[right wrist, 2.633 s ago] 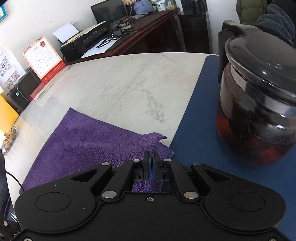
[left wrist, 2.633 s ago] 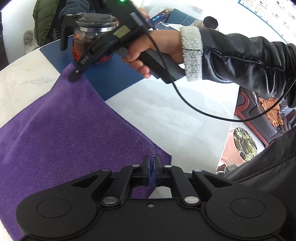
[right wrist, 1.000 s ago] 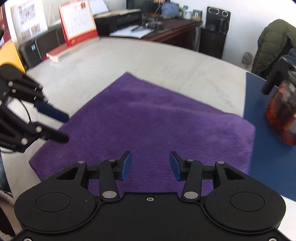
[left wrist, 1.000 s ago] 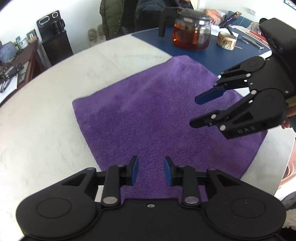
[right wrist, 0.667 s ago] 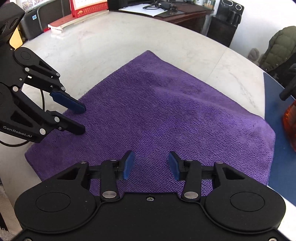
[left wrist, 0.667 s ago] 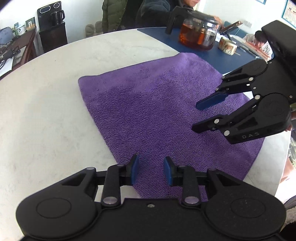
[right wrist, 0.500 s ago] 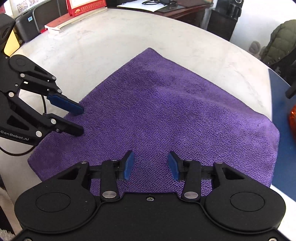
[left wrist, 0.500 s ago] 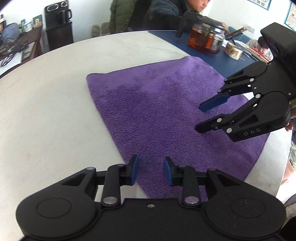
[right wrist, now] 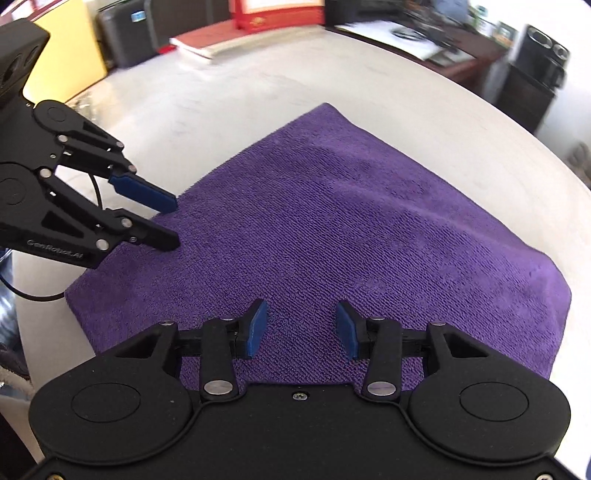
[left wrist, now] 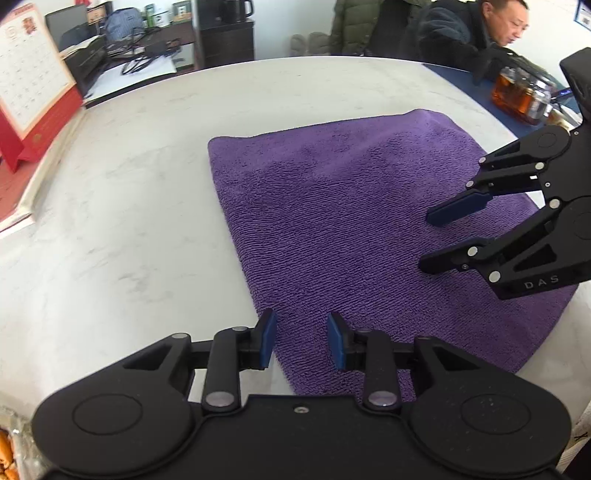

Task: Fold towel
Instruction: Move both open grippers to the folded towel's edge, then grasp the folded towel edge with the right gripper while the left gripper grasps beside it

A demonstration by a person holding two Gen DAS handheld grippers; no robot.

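A purple towel (left wrist: 362, 229) lies flat on the white marble table (left wrist: 129, 206), folded once into a rectangle. My left gripper (left wrist: 302, 341) hovers open over the towel's near left edge, nothing between its blue pads. My right gripper (right wrist: 301, 328) hangs open above the towel (right wrist: 332, 236), over its near edge. In the left wrist view the right gripper (left wrist: 430, 240) shows at the right, jaws apart above the towel's right side. In the right wrist view the left gripper (right wrist: 173, 223) shows at the left, over the towel's left edge.
A glass teapot (left wrist: 517, 96) of dark tea stands on a blue mat at the far right. A seated person (left wrist: 472, 33) leans over that side. A red desk calendar (left wrist: 33, 88) stands at the far left. A desk with cables (left wrist: 147, 55) lies beyond the table.
Both grippers have let go of the towel's corners and opened. Over the last second both have swung sideways toward the left end of the towel, staying open above it.
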